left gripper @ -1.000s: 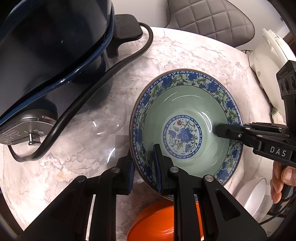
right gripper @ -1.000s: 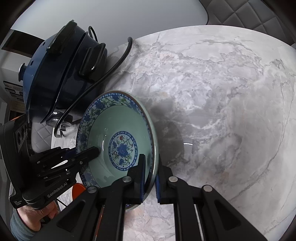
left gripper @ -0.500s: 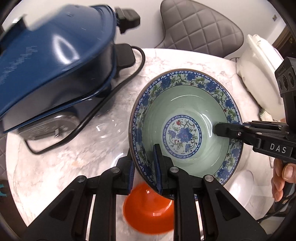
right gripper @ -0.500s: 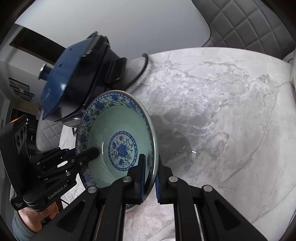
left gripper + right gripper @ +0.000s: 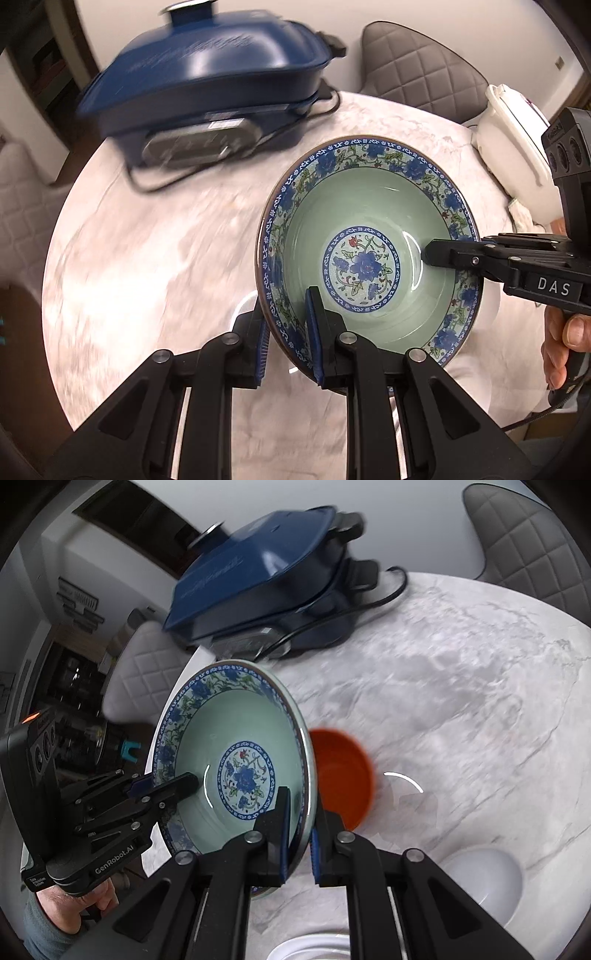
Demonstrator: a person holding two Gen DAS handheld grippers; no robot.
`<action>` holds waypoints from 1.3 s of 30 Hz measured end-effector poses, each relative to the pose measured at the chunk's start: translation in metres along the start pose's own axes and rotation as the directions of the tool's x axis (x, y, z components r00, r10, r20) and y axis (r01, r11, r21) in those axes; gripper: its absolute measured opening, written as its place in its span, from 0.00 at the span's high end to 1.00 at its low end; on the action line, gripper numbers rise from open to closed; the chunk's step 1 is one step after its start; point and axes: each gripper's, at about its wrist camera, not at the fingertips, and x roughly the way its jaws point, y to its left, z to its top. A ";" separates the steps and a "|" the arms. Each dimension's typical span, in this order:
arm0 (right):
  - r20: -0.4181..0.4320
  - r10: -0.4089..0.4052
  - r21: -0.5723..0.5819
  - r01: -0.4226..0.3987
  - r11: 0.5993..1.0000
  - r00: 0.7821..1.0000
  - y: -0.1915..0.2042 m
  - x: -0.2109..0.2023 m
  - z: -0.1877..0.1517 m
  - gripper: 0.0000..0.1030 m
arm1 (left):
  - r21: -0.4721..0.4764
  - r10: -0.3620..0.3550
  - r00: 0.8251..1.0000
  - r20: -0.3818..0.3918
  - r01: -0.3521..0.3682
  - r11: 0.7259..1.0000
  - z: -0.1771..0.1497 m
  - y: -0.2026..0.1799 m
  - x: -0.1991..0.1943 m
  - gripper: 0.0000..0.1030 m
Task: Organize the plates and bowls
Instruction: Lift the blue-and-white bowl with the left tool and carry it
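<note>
A large blue floral bowl with a pale green inside is held in the air above the marble table by both grippers. My left gripper is shut on its near rim. My right gripper is shut on the opposite rim and shows in the left wrist view. The bowl tilts in the right wrist view. An orange bowl sits on the table below it. A white bowl lies at the lower right, and a white plate rim at the bottom edge.
A dark blue electric cooker with its black cord stands at the back of the table, also seen in the right wrist view. A white appliance sits at the right edge. Grey quilted chairs stand behind.
Both grippers have lifted the floral bowl high above the table and pulled back from the cooker. The orange bowl, white bowl and plate rim now show in the right wrist view.
</note>
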 end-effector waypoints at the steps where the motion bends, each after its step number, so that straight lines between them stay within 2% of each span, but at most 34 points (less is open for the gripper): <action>1: -0.011 0.006 -0.008 -0.006 1.000 1.000 0.007 0.004 -0.006 0.89 | -0.014 0.002 1.000 -0.003 -0.002 1.000 -0.012 0.005 -0.004 0.84; 7: -0.079 0.033 -0.032 -0.035 0.999 0.996 0.037 0.030 -0.045 0.89 | -0.093 0.007 0.999 -0.033 -0.010 0.996 -0.089 0.029 -0.012 0.84; 12: -0.142 0.023 -0.070 -0.033 0.997 0.990 0.055 0.054 -0.077 0.89 | -0.179 -0.011 0.998 -0.066 -0.001 0.984 -0.147 0.049 -0.004 0.84; 17: -0.200 0.004 -0.081 -0.021 0.996 0.980 0.061 0.076 -0.103 0.89 | -0.232 -0.031 0.994 -0.104 0.006 0.973 -0.185 0.058 0.016 0.83; 22: -0.236 -0.021 -0.089 0.000 0.996 0.972 0.058 0.090 -0.123 0.89 | -0.267 -0.060 0.990 -0.127 0.024 0.963 -0.211 0.056 0.033 0.83; 26: -0.244 -0.024 -0.078 0.005 0.997 0.970 0.053 0.091 -0.134 0.89 | -0.276 -0.069 0.989 -0.130 0.030 0.961 -0.219 0.053 0.037 0.83; 39: -0.230 -0.036 -0.093 0.015 0.996 0.973 0.051 0.104 -0.144 0.90 | -0.261 -0.051 0.991 -0.120 0.019 0.965 -0.221 0.059 0.050 0.83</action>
